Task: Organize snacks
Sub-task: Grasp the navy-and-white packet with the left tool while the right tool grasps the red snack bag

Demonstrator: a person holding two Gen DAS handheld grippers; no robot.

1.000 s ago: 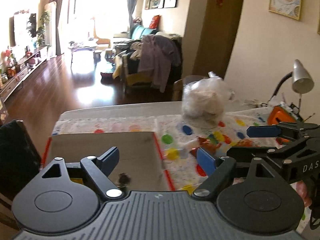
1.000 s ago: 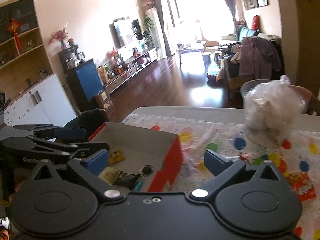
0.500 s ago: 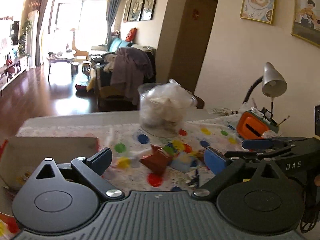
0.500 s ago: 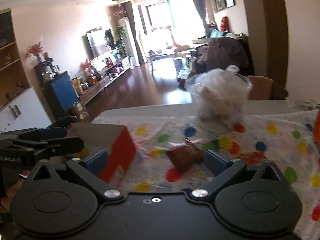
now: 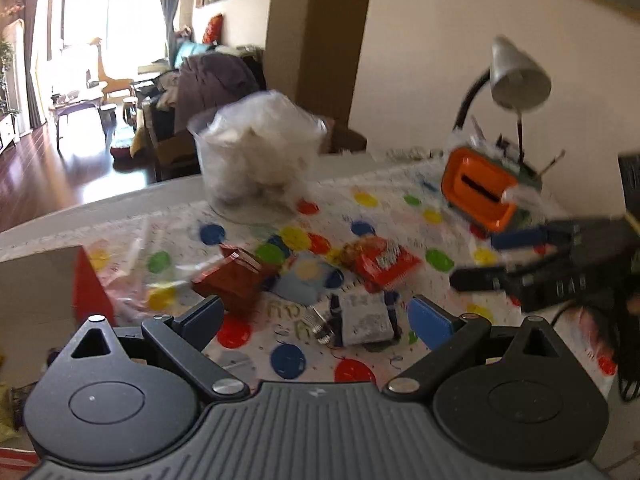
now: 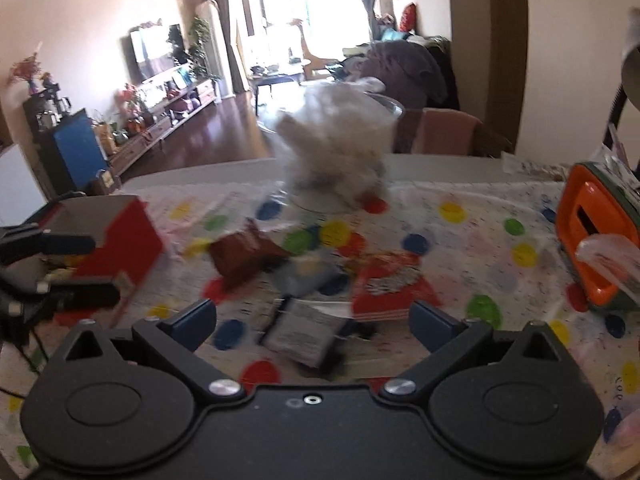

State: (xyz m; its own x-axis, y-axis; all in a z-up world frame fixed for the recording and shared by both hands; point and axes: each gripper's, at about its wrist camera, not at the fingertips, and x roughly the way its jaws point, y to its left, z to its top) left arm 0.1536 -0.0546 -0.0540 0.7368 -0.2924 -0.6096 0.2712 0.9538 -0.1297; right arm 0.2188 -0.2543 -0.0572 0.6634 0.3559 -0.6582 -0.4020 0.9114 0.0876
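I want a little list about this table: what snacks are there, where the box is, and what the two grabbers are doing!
table cover: white cloth with coloured dots
snacks: dark red crinkly packet; bright red packet; grey and white packet; pale blue packet
box: red-sided cardboard box, at the left
tub: clear plastic tub of white stuff, behind the snacks
left gripper: fingers open, empty
right gripper: fingers open, empty

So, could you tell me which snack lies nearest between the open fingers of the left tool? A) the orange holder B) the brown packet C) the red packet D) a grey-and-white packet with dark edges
D: in the left wrist view the grey-and-white packet lies just ahead of the left tool, the red packet and brown packet farther off.
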